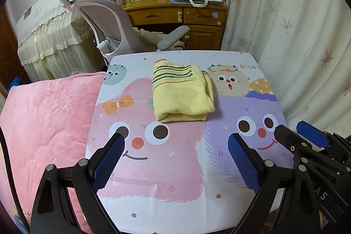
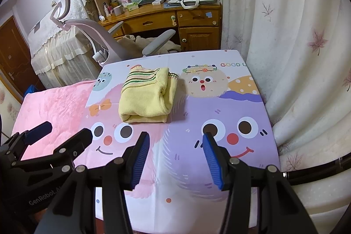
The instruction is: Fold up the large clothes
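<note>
folded yellow sweater (image 1: 183,94) on cartoon table (image 1: 230,196), nothing containing it.

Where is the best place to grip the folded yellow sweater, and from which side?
Probably the sweater is best taken at its near rolled fold, coming from the near side with an open gripper. That edge is thick and rounded and faces both grippers; the far striped end lies flatter, with loose layers.

Ahead of you: wooden desk (image 1: 175,12), office chair (image 1: 105,21)
To your right: leaf-print curtain (image 1: 285,25)
To your left: pink blanket (image 1: 48,115)
</note>
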`<state>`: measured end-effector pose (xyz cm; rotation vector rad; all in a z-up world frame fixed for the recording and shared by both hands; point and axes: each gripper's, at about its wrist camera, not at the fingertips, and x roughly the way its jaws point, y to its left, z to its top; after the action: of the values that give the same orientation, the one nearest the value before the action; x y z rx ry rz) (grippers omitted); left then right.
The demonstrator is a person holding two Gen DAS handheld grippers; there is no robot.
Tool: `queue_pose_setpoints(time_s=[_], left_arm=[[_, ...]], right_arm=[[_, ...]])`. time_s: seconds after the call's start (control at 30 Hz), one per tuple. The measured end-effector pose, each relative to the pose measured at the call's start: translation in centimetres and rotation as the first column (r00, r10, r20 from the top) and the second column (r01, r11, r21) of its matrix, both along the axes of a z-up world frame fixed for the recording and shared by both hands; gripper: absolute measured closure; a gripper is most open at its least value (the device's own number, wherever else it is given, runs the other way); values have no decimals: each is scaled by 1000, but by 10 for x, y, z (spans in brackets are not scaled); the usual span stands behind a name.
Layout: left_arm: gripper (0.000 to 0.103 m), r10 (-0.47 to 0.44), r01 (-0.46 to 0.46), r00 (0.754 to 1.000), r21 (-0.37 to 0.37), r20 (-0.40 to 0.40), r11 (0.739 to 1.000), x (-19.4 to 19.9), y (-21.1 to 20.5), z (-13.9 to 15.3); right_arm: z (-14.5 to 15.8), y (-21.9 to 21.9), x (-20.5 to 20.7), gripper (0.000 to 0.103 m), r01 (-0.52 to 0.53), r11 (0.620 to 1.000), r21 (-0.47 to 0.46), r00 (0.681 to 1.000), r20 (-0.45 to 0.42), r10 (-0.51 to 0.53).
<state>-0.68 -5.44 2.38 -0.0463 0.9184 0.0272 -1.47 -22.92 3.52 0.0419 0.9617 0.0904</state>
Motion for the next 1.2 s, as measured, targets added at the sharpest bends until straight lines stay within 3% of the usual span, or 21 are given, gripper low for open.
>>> queue_pose_setpoints(time_s=[1.2], left_arm=[[8, -12, 12, 1000, -10, -15, 1000, 3, -3, -5]], right_arm=[[-4, -5, 6, 52, 9, 1000, 5, 1000, -14, -9]])
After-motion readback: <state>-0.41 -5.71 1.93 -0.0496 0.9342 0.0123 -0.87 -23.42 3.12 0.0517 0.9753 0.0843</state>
